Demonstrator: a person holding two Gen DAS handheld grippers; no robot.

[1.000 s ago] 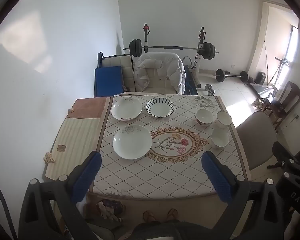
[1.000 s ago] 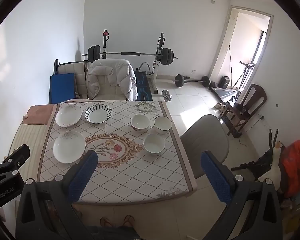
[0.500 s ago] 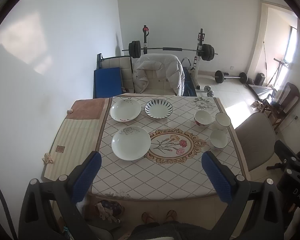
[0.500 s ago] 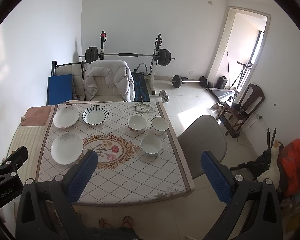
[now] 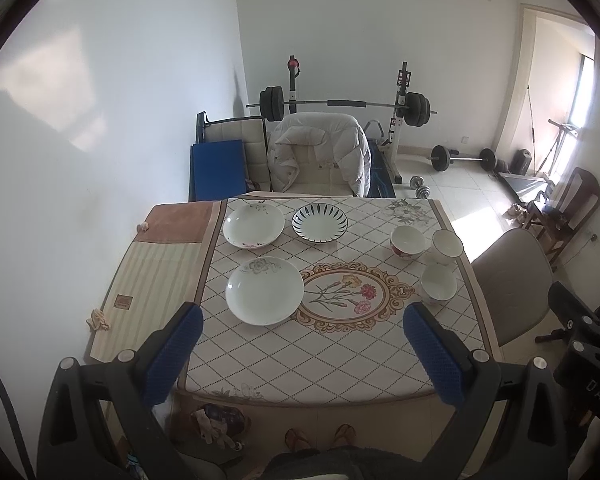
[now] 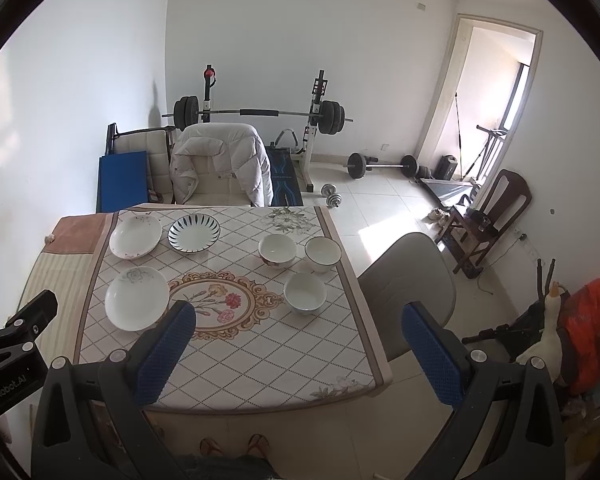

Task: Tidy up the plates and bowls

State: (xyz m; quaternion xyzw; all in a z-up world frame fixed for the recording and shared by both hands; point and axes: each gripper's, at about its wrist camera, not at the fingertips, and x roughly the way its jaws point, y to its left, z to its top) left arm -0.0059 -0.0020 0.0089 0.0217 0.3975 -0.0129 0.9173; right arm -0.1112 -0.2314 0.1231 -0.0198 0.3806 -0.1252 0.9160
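- Crockery lies spread and unstacked on the worktop (image 5: 300, 364); nothing is lifted, so by my judgement the sorting has not yet begun and both tools are held high above the near edge
- Three plates sit toward 10 o'clock of the cloth's flower medallion: a near white plate (image 5: 264, 290), a far white plate (image 5: 253, 225), and a blue-striped plate (image 5: 319, 223) just beside it; all apart from one another
- Three bowls group toward 2 o'clock: a red-patterned bowl (image 6: 277, 250), a rimmed bowl (image 6: 323, 253) close at its right, and a plain white bowl (image 6: 305, 292) nearer the viewer
- Left gripper (image 5: 300, 354): jaws spread wide, holding and touching nothing
- Right gripper (image 6: 298, 354): jaws likewise wide apart and empty
- Next move likely calls for lowering one tool to a plate rim or bowl wall, then stacking like on like
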